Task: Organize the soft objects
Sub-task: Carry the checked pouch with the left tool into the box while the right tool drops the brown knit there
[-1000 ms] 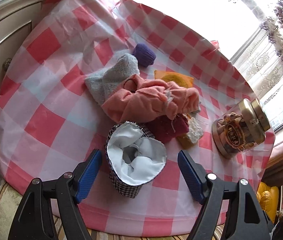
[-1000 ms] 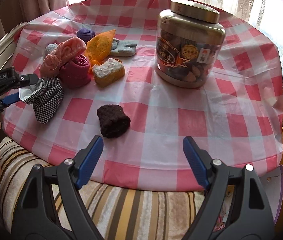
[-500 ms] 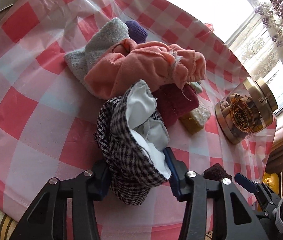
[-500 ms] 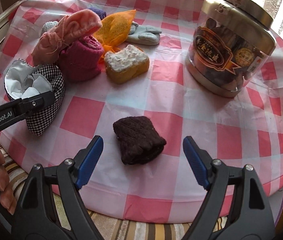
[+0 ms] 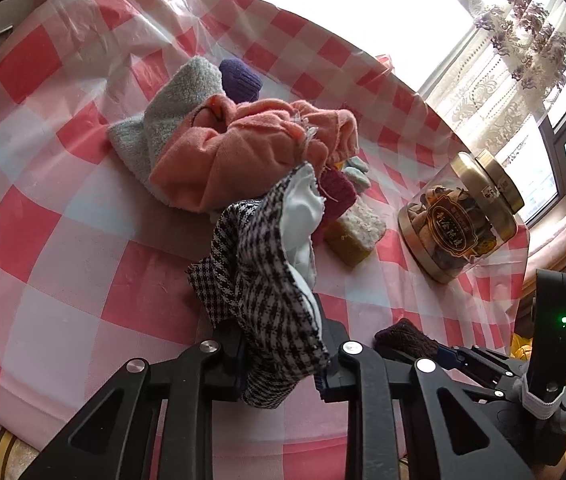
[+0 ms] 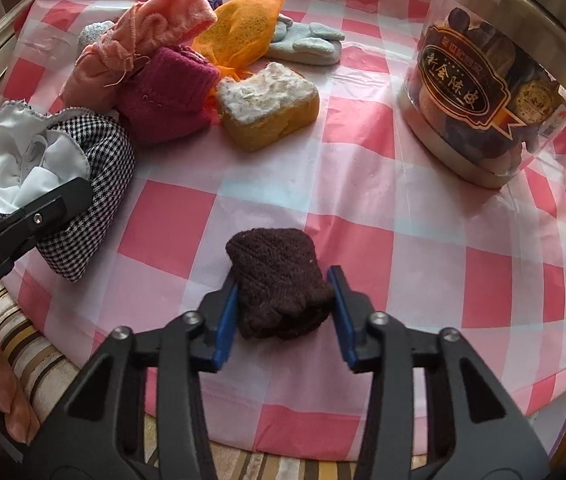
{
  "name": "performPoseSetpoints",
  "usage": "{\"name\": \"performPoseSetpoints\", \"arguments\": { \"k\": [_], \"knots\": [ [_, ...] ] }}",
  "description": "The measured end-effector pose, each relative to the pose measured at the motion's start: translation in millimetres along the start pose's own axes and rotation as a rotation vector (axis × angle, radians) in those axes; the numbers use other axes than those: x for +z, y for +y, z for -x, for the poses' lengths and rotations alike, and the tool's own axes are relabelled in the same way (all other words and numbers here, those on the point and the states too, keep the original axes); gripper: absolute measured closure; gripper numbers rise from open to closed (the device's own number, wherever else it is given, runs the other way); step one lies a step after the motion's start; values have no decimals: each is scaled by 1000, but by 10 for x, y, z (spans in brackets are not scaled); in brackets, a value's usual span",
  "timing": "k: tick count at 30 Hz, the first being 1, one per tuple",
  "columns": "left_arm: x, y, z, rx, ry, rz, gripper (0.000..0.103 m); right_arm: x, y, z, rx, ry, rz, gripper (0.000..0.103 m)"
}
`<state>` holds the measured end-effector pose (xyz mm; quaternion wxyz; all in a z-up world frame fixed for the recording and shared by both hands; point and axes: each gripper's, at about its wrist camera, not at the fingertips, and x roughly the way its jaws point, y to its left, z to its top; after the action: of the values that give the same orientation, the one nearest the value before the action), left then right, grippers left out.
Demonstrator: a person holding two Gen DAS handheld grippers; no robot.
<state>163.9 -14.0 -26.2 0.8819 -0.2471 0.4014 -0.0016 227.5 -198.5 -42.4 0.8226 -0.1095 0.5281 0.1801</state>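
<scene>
Your left gripper [image 5: 281,354] is closing on the checked cloth pouch [image 5: 267,280], whose houndstooth fabric is pinched between the pads and bulges up above them, its white lining showing at the mouth. Your right gripper [image 6: 285,316] is also closing, with the dark brown knitted roll [image 6: 279,280] between its blue pads [image 6: 225,320]; the pads press on both sides of the roll, which rests on the pink checked tablecloth [image 6: 363,184]. Take the glass jar with the gold lid [image 6: 495,92] as your landmark: in the right wrist view the brown roll lies well apart from it, toward the near edge of the table. The yellow sponge [image 6: 269,110] sits between the jar and the heap of soft things. That heap, further from the jar, holds a magenta knit [image 6: 167,92], a salmon cloth [image 6: 143,44], an orange mesh bag [image 6: 239,32] and a pale blue glove [image 6: 307,42]. The pouch lies beyond the heap, farthest from the jar.
</scene>
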Motion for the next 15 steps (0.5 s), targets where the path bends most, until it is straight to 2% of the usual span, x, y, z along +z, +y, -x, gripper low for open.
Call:
{"name": "performPoseSetpoints", "arguments": {
  "k": [3,9,15],
  "knots": [
    [-14,-83,84,14,-37,-41,78,-49,-6,60,10,-16,-4,68],
    [-23,-224,242,46,-103,-103,79,-150,-46,291,-26,-87,-5,69],
    [-79,-386,431,67,-135,-141,79,-263,-116,482,1,-117,-12,69]
  ]
}}
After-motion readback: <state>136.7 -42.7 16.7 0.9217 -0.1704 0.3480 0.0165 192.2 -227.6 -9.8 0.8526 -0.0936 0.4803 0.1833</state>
